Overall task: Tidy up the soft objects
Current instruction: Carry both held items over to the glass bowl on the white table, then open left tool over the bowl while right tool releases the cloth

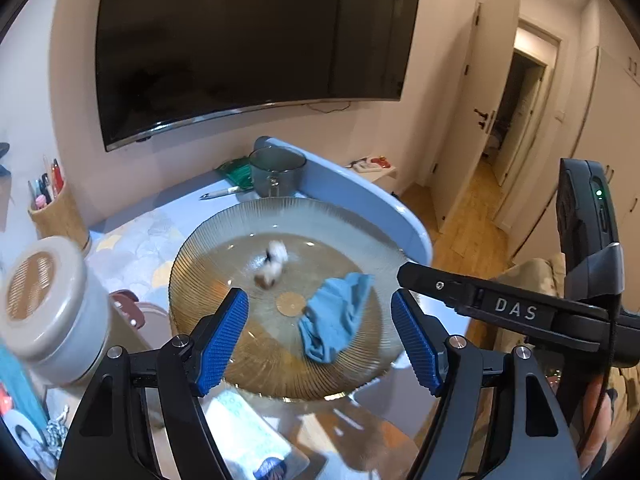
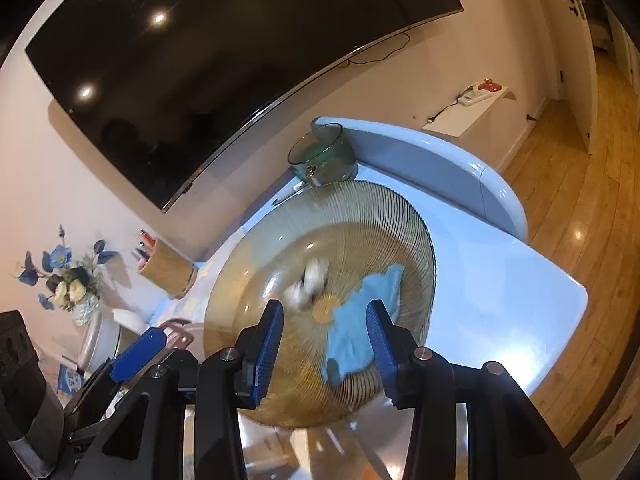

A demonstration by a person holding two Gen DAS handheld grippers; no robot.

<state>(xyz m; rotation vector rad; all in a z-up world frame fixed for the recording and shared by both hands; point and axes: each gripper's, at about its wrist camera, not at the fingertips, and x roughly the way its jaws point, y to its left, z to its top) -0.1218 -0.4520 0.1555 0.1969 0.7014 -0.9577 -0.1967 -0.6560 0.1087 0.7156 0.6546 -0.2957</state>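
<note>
A wide ribbed dish (image 1: 280, 216) sits on the worktop (image 2: 520, 280) under a wall-mounted television (image 1: 248, 40). In the dish, a crumpled cloth (image 1: 336, 316) lies right of centre, and a small blurred item (image 1: 272, 264), possibly a soft toy, lies left of and behind it. Behind the dish stands a glass pot (image 1: 276, 172), with a pen (image 1: 222, 192) to its left. A pen holder (image 1: 60, 212) stands further left by the wall, and a lidded jar (image 1: 48, 308) is near the dish's left edge. Both pairs of tongs, left (image 1: 320, 344) and right (image 2: 326, 352), hover over the dish's near side, right beside left.
</note>
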